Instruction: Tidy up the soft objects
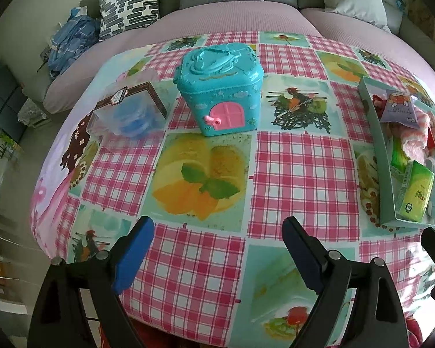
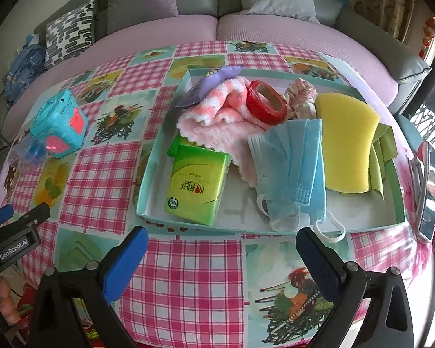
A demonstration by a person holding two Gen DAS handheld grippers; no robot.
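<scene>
A sofa with cushions backs a table under a pink-checked cloth (image 2: 188,275). Just ahead of the right gripper (image 2: 221,256), whose jaws stand apart and empty, a shallow tray (image 2: 148,179) holds a green tissue pack (image 2: 195,187), long axis pointing away from the gripper, a blue mask (image 2: 293,168), pink towel (image 2: 214,116), red tape roll (image 2: 265,101) and yellow sponge (image 2: 346,142). The left gripper (image 1: 217,246) is likewise wide apart, with a turquoise house box (image 1: 220,90) well ahead.
</scene>
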